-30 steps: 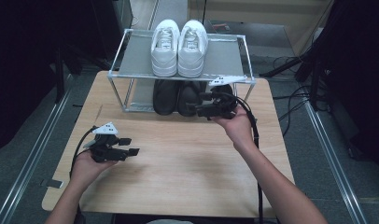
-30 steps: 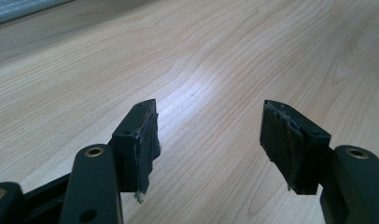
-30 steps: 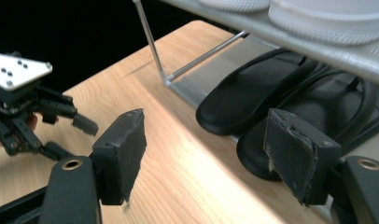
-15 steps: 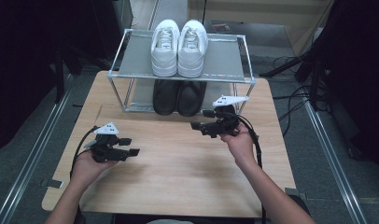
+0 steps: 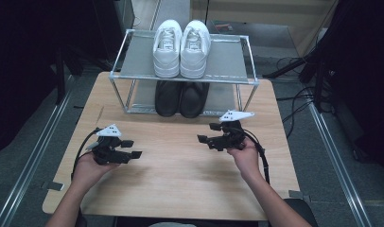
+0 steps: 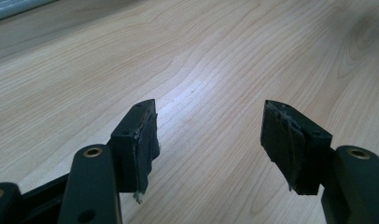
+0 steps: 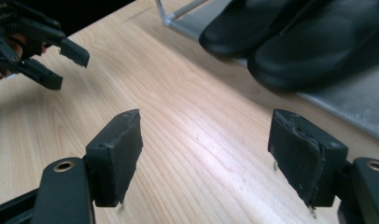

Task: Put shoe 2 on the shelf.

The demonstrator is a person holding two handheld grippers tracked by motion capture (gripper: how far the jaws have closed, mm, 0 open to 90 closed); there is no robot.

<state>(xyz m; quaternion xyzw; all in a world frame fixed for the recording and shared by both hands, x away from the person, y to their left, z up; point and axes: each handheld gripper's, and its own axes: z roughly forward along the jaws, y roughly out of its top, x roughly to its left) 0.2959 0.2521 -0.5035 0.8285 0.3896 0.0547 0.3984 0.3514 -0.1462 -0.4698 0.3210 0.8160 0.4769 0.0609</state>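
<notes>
A metal two-level shoe rack point(image 5: 237, 80) stands at the table's far side. A pair of white sneakers point(image 5: 181, 41) sits on its top shelf. A pair of black shoes point(image 5: 180, 98) point(image 7: 313, 37) rests on the lower shelf. My left gripper point(image 5: 132, 148) point(image 6: 208, 140) hovers open over bare wood at the front left, nothing between its jaws. My right gripper point(image 5: 205, 134) point(image 7: 206, 158) is open and empty at the centre right, just in front of the rack, its jaws pointing left across the table.
The wooden table point(image 5: 180, 184) has bare surface between and in front of the two grippers. Cables trail from each gripper toward the near edge. Dark floor and metal rails flank the table on both sides.
My right gripper has drawn back from the black shoes on the lower shelf, toward me and slightly right, with nothing in it. The left gripper has stayed put.
</notes>
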